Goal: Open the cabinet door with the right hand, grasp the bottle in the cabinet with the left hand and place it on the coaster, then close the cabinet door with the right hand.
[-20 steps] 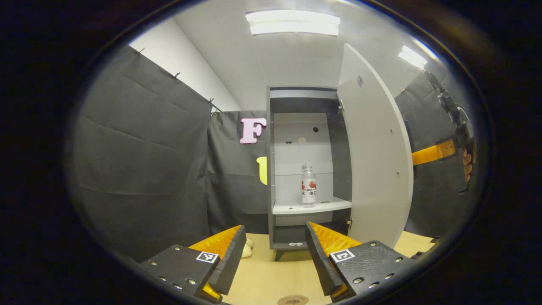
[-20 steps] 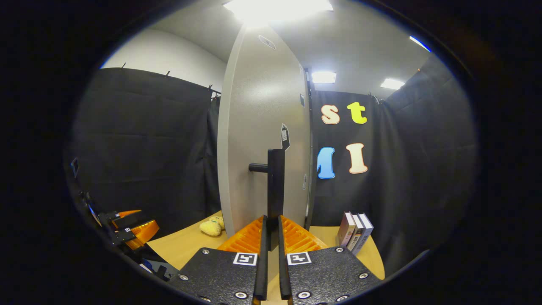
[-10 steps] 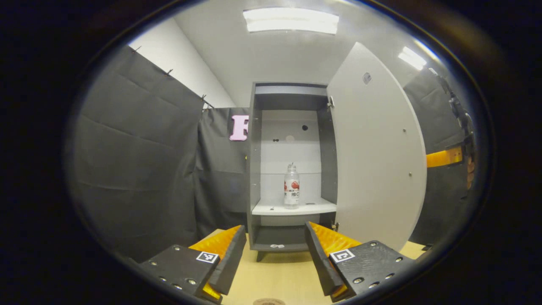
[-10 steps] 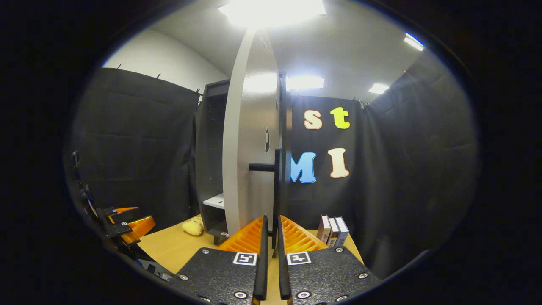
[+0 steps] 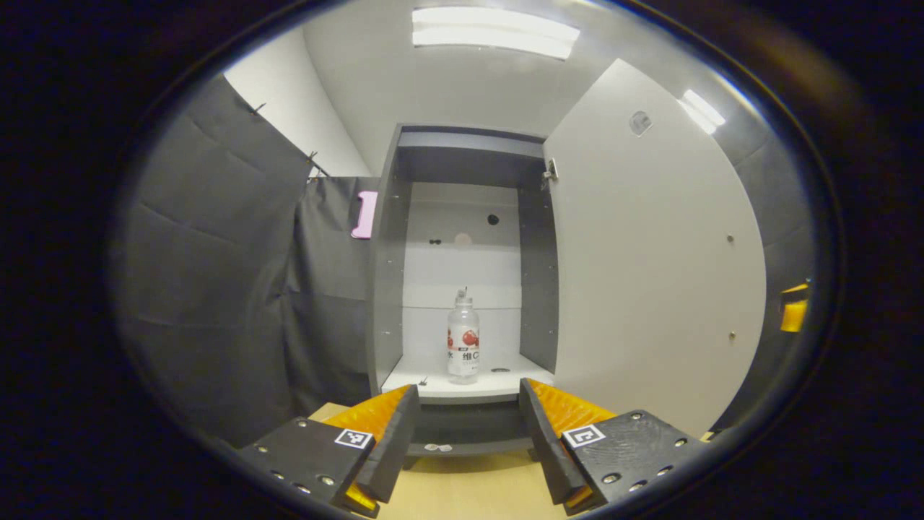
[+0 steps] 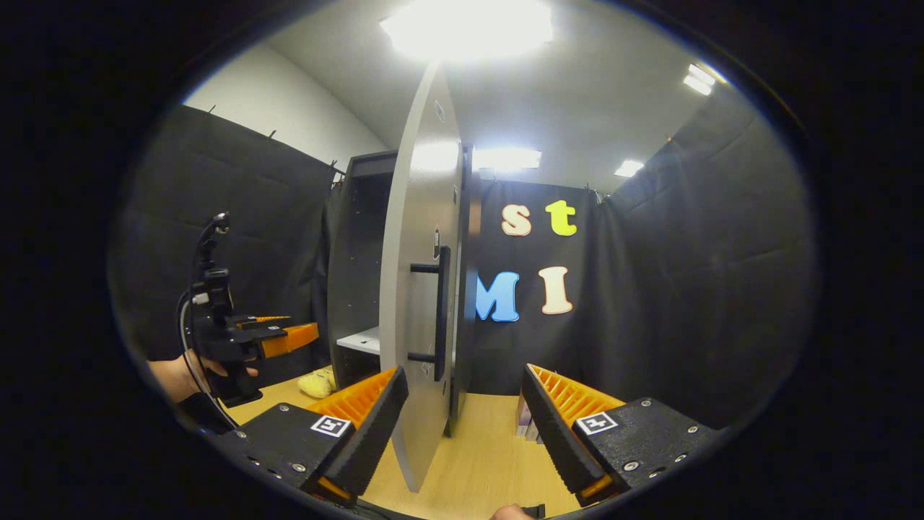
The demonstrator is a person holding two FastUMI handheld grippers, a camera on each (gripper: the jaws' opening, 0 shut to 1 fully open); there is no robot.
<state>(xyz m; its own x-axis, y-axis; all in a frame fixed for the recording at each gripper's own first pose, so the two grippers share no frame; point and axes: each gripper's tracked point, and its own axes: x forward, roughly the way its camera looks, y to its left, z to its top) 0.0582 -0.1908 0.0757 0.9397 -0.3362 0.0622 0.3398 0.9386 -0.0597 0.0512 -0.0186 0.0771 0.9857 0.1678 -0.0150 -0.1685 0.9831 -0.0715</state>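
Note:
The grey cabinet (image 5: 386, 289) stands with its door (image 5: 650, 274) swung wide to the right. Inside, a clear bottle (image 5: 463, 339) with a red-and-white label stands upright on the white shelf (image 5: 433, 383). My left gripper (image 5: 468, 433) is open in front of the shelf, short of the bottle, with nothing between its fingers. In the right gripper view the door (image 6: 419, 238) is seen edge-on with its black handle (image 6: 442, 303). My right gripper (image 6: 462, 426) is open around the door's lower edge, clear of the handle. The left gripper (image 6: 307, 334), held by a hand (image 6: 177, 375), points at the cabinet.
The wooden table (image 6: 476, 462) carries the cabinet. A yellow plush toy (image 6: 317, 386) lies by the cabinet's foot. Some books (image 6: 523, 426) stand behind my right finger. A bit of the right gripper (image 5: 794, 315) peeks past the door's edge. Black cloth walls close the booth.
My right gripper let go of the door handle, opened and drew back. The door swung wider. My left gripper moved closer to the cabinet, so the bottle looks larger and lower.

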